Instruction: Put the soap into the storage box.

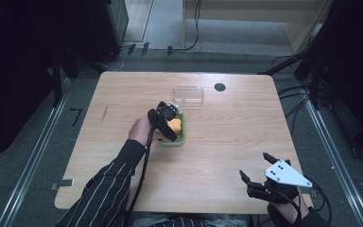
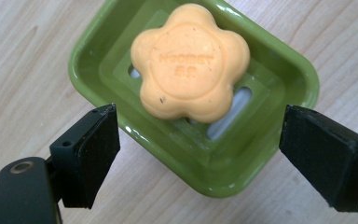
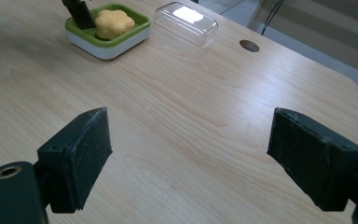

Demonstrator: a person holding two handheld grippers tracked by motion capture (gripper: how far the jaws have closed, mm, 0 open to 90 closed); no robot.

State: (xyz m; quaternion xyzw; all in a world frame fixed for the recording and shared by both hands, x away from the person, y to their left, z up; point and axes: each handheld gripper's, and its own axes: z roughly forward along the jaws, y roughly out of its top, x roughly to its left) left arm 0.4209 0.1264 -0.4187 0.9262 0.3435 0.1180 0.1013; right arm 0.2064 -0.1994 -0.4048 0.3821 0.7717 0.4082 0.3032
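The soap (image 2: 190,63) lies in its green dish (image 2: 93,46), just ahead of the empty, parted left tongs (image 2: 196,154); the right tongs (image 3: 186,163), also parted, sit far off.

One soap dish (image 1: 180,136) on the table, green with a white base, and that is our landmark. In it, one orange flower-shaped soap (image 2: 190,63), lying flat on the drainer, stamped letters facing up. Two drain slots show beside the soap, the rest of the drainer covered. Just beyond the dish, one clear plastic lid (image 1: 188,94), a single piece, apart from the dish. One round dark hole (image 1: 220,87) in the tabletop, right of that lid and farther from the dish. One wooden table (image 1: 227,142) under it all. Two grippers: left gripper (image 1: 166,116) at the dish, right gripper (image 1: 255,174) well apart from it.
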